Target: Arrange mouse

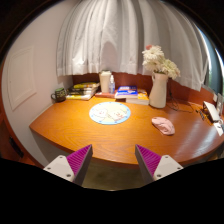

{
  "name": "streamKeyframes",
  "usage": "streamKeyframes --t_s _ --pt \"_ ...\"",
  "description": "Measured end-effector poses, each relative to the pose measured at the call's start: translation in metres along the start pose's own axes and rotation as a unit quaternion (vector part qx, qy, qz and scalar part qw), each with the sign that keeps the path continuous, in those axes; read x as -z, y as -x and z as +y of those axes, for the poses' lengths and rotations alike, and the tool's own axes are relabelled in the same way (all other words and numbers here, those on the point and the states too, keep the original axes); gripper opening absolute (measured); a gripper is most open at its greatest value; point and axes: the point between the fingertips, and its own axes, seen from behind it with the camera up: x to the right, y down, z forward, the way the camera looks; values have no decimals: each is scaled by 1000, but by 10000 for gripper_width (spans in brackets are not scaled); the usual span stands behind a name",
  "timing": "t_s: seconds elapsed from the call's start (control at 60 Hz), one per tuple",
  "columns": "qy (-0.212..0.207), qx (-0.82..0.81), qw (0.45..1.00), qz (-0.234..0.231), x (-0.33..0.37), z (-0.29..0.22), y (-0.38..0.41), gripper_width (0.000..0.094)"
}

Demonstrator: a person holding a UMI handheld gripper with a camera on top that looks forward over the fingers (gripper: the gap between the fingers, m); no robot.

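Observation:
A pale pink mouse (162,125) lies on the wooden table (80,125), to the right of a round blue-and-white mouse mat (110,113). My gripper (113,160) is held well back from the table's near edge, above the floor. Its fingers with purple pads (78,160) are spread wide apart with nothing between them. The mouse is far ahead and to the right of the fingers.
At the table's back stand a white vase with flowers (158,88), a white jug (106,82), stacked books (128,94) and a dark mug (59,95). Another item (213,110) sits at the right edge. White curtains hang behind.

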Motion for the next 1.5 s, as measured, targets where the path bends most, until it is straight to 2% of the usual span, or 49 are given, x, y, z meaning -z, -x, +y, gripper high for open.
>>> streamKeyframes --t_s 0.15,0.3,0.483,0.717,0.75,0.8,0.85,0.867,0.917,1.0,1.167,1.25,1.283,1.383,1.4,1.5 --pt "28 -28 997 63 -13 9 -75 863" --pt "42 -46 993 100 -39 1 -130 846" --pt "49 -57 991 110 -83 -34 -170 846" --pt "54 -61 993 88 -112 -99 -190 853" --pt "59 -71 992 82 -115 -127 -203 839" --pt "60 -76 992 79 -115 -138 -205 784" --pt "62 -78 992 82 -116 -150 -206 690" --pt "62 -78 991 85 -130 -138 -207 659" --pt "63 -81 991 87 -129 -147 -209 533" --pt "68 -90 989 99 -140 -145 -211 520" --pt "87 -98 986 106 -152 -151 -211 420" --pt "101 -109 983 108 -157 -158 -209 415" --pt "106 -117 981 109 -146 -168 -204 417" --pt "61 -102 986 115 -121 -245 -173 420" --pt "62 -103 986 118 -138 -247 -191 420" --pt "20 -97 989 114 -126 -330 -147 421"
